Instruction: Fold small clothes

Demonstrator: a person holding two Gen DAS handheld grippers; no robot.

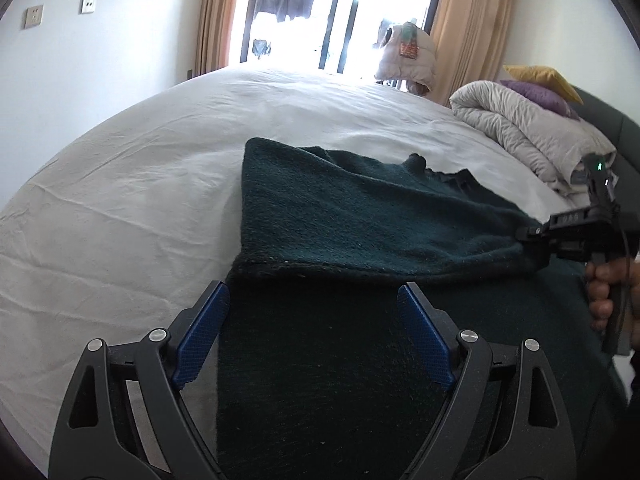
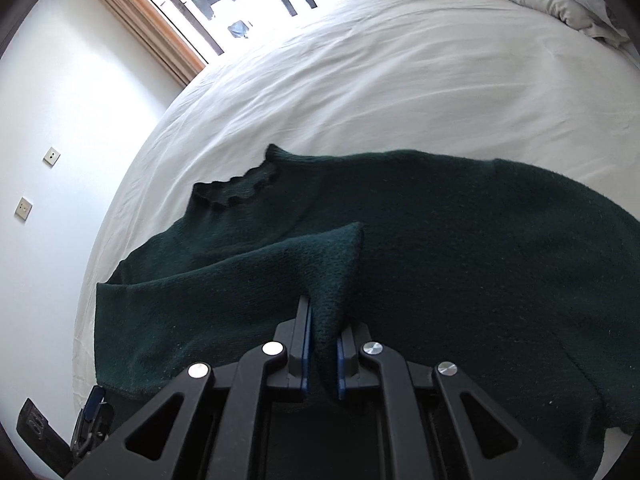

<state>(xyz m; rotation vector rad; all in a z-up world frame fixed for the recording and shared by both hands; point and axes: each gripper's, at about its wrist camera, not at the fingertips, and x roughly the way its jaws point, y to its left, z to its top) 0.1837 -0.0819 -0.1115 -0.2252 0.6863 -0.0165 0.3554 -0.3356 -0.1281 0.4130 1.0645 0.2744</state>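
Observation:
A dark green knit sweater point(image 1: 360, 216) lies on the white bed sheet point(image 1: 120, 200). My left gripper point(image 1: 314, 300) is open and empty, just above the sweater's near part, by a folded edge. My right gripper point(image 2: 323, 344) is shut on a fold of the sweater point(image 2: 332, 264), near its cuff or hem, and holds it raised over the body. The right gripper also shows in the left wrist view point(image 1: 536, 234) at the sweater's right edge. The ruffled collar point(image 2: 240, 188) points toward the far left.
A rolled grey duvet point(image 1: 528, 128) with purple and yellow pillows point(image 1: 540, 84) lies at the bed's right end. A window with tan curtains point(image 1: 216, 16) stands beyond the bed. White sheet point(image 2: 400, 80) stretches behind the sweater.

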